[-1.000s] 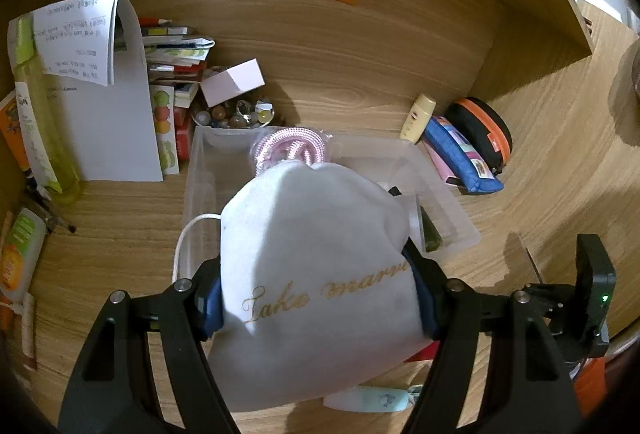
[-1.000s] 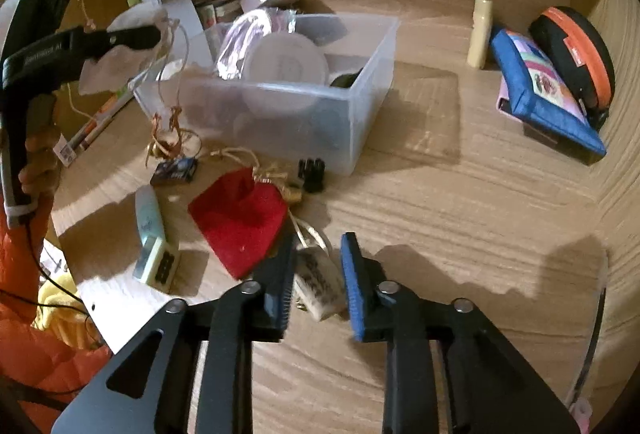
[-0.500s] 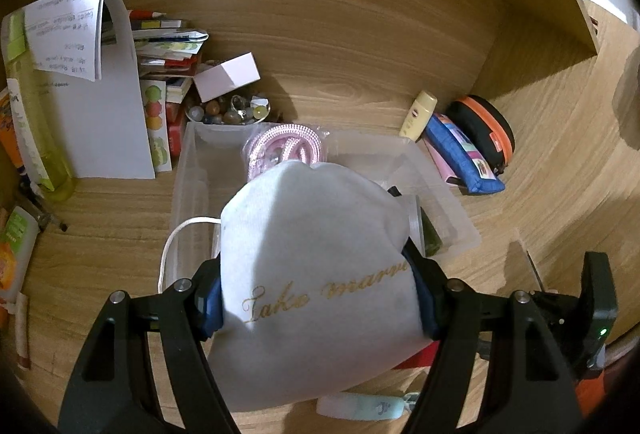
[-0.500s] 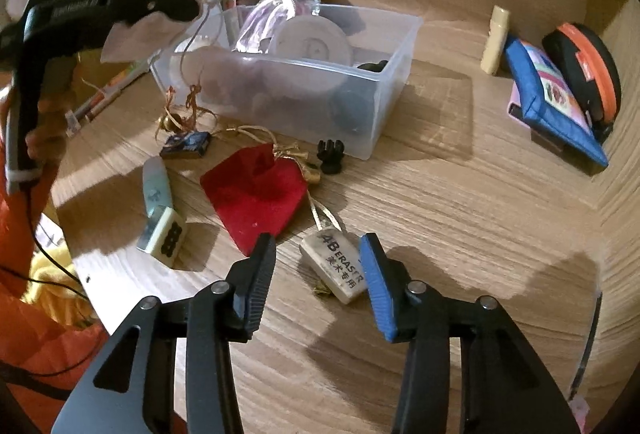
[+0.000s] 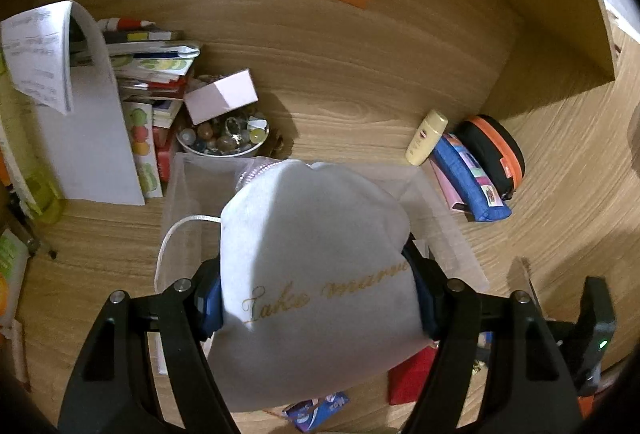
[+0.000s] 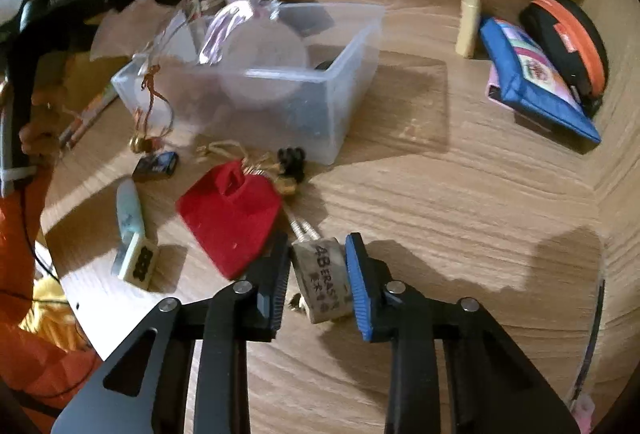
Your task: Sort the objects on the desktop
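Blue pads of my right gripper [image 6: 318, 284] have just been closing on the grey eraser [image 6: 322, 280], which sits between them on the wooden desk [image 6: 460, 201]; the right pad touches its side, and whether the black left pad presses I cannot tell for certain, though the gap is nearly gone. Just left of the eraser lies a red pouch [image 6: 230, 213], its near corner beside my left finger. Further left are a pale blue tube [image 6: 130, 209] with a small white block at its near end, and a small dark packet [image 6: 156, 165]. A black clip [image 6: 292, 159] stands past the pouch, against the near wall of the clear plastic bin [image 6: 340, 105].

My left gripper [image 5: 316, 298] holds a white drawstring bag [image 5: 316, 274] with gold lettering, clamped between both pads, jaws wide around its bulk. The bag hangs above the near part of the bin [image 5: 452, 230] and hides most of it. Beyond the bin, on the left, sit a bowl of beads [image 5: 222, 137] and a pink box [image 5: 222, 95] beside a stack of booklets [image 5: 152, 73]. On the far right lie a cream tube [image 5: 426, 137], a blue pencil case [image 5: 470, 181] and a black-and-orange round case [image 5: 494, 153], well apart from both grippers.
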